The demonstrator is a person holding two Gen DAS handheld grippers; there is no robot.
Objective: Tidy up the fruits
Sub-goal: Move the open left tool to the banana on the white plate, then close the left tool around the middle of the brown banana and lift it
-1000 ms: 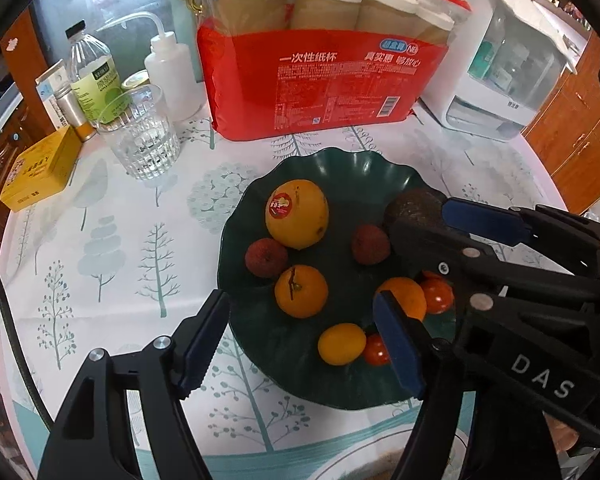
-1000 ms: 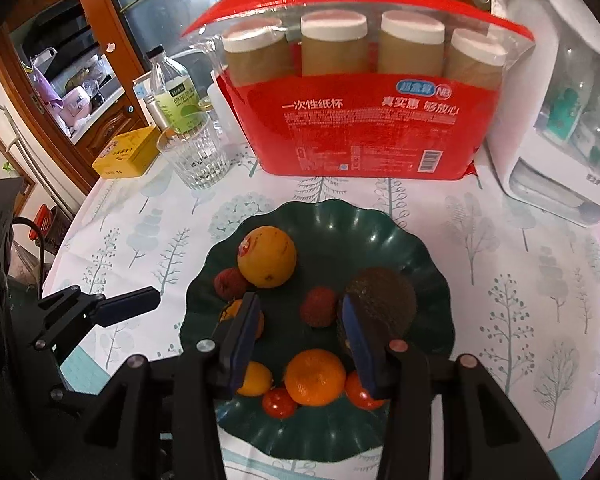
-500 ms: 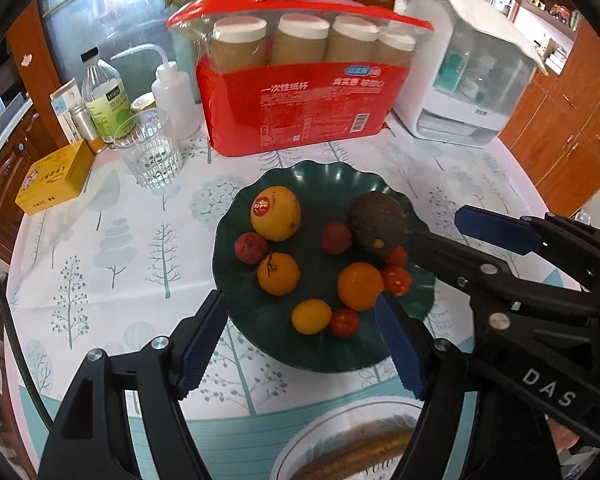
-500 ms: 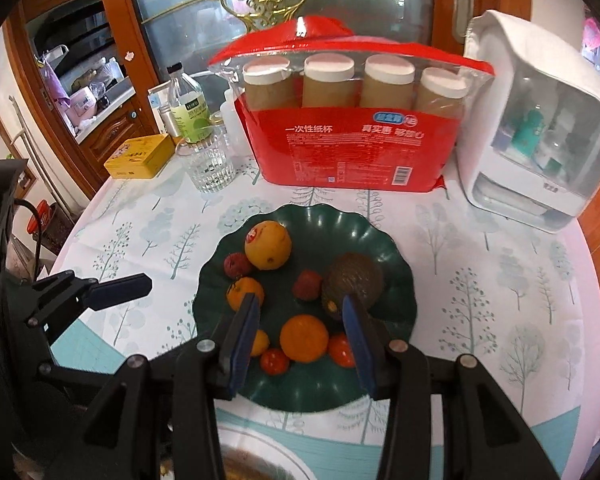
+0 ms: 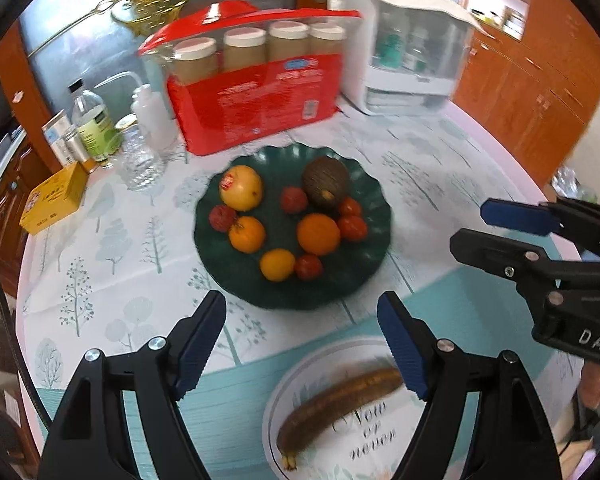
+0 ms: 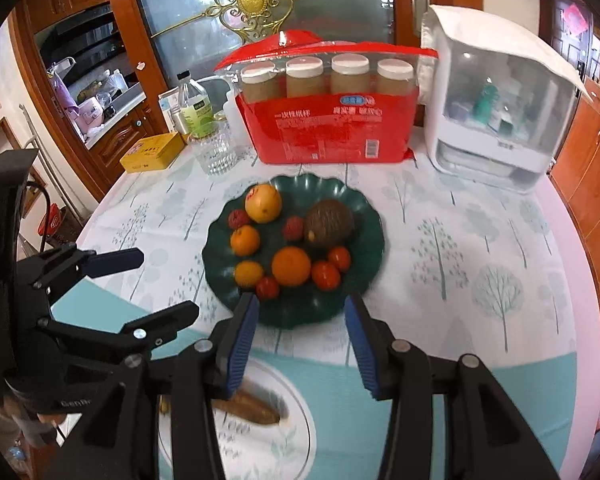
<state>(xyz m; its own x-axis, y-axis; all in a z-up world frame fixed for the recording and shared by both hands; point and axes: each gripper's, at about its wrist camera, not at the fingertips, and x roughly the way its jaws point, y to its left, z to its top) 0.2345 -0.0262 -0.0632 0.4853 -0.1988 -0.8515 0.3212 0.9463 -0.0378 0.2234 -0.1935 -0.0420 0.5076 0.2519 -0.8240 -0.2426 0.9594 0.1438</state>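
- Dark green scalloped plastic plate [image 5: 374, 268] sits mid-worktop and carries the round fruit: a large yellow-orange sticker-marked orange [image 5: 242, 187], a brown rough-skinned avocado [image 5: 325, 184], several small oranges and small red fruits.
- White printed ceramic plate [image 5: 396, 440] lies nearer the viewer, just beside the green plate, and holds only a browned overripe banana [image 5: 340, 404].
- Left gripper [image 5: 302, 344] hangs above the gap between the two plates; its jaws have just been opening, stand wide and hold nothing.
- Right gripper [image 6: 302, 344] is likewise over the green plate's near rim; its jaws have just been opening and stand moderately apart, with nothing between them.
- Tree-patterned white and teal cloth covers the worktop [image 6: 480, 272]; a red pack of paper cups [image 6: 324, 128] stands behind.
- Step in hand, as judged: both tools are clear of the sorted fruit, apparently between placements or finishing.
- Next move, if any fruit remains, calls for lowering open jaws squarely around it without nudging its neighbours.
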